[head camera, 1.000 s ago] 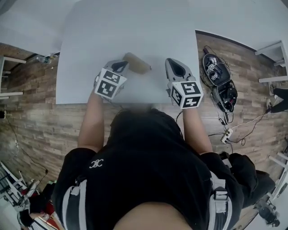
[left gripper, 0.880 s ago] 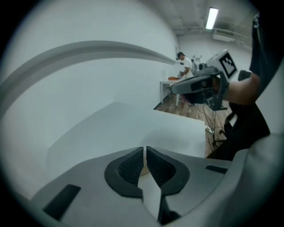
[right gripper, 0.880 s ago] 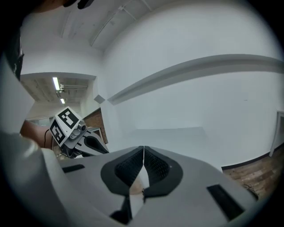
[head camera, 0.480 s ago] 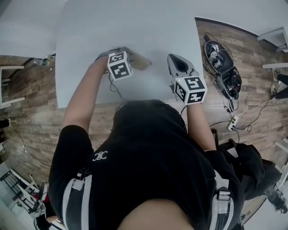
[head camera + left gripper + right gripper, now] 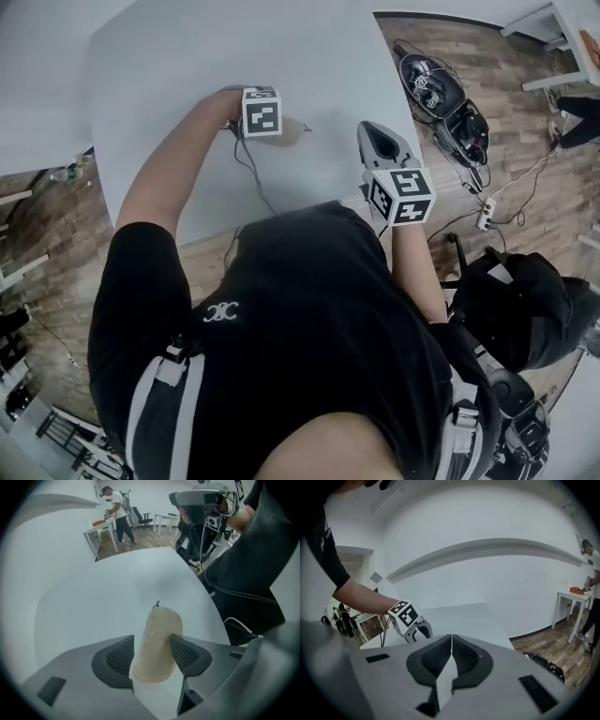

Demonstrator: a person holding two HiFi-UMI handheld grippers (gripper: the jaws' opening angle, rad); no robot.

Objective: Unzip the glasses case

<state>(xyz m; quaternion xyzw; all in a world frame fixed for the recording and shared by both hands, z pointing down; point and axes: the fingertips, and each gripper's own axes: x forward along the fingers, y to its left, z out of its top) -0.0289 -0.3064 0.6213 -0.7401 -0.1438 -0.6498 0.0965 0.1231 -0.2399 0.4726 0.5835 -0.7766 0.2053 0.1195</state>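
A beige glasses case (image 5: 159, 630) lies on the white table (image 5: 84, 602), its small metal zipper pull (image 5: 156, 604) at the far end. My left gripper (image 5: 152, 637) points straight down over the case. Its jaws are opening and straddle the case's near end, one pad close on each side. In the head view the left marker cube (image 5: 262, 112) hides those jaws, and the case (image 5: 292, 131) pokes out to its right. My right gripper (image 5: 371, 131) hovers right of the case, apart from it, shut on nothing (image 5: 451, 644). The right gripper view also shows the left gripper (image 5: 418, 633).
The left gripper's cable (image 5: 255, 173) trails over the table toward the person's body. Black gear and cables (image 5: 441, 94) and a power strip (image 5: 485, 216) lie on the wooden floor to the right. A black bag (image 5: 525, 300) sits near the person. Someone stands far off (image 5: 117, 513).
My left gripper has reached farther over the table, turned to point down and sunk around the case. The right gripper has dipped slightly and stayed shut.
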